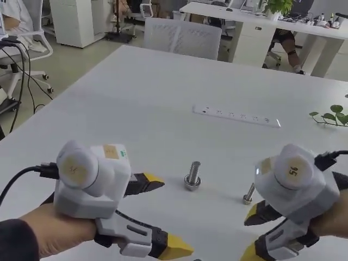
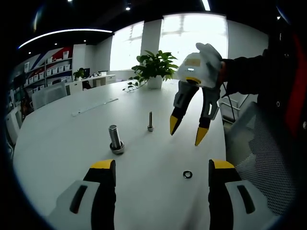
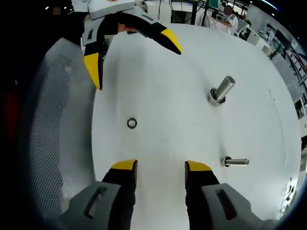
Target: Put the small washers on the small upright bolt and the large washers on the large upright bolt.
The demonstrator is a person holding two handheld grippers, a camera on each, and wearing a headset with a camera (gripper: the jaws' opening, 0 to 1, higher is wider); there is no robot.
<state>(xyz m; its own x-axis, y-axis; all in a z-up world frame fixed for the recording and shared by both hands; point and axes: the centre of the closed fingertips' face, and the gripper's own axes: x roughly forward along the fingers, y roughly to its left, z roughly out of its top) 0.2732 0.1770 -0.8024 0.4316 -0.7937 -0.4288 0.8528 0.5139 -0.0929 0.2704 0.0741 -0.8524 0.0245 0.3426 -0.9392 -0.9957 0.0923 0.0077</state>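
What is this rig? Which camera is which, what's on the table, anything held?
No robot: a person holds a two-jaw gripper in each hand. The head view is from a headset camera, looking down at the left gripper and right gripper. The other two come from fisheye cameras riding on each gripper, looking along its jaws. On the white table stand a large bolt and a small bolt; a washer lies flat near them, a power strip farther back. Both grippers are open, holding nothing.
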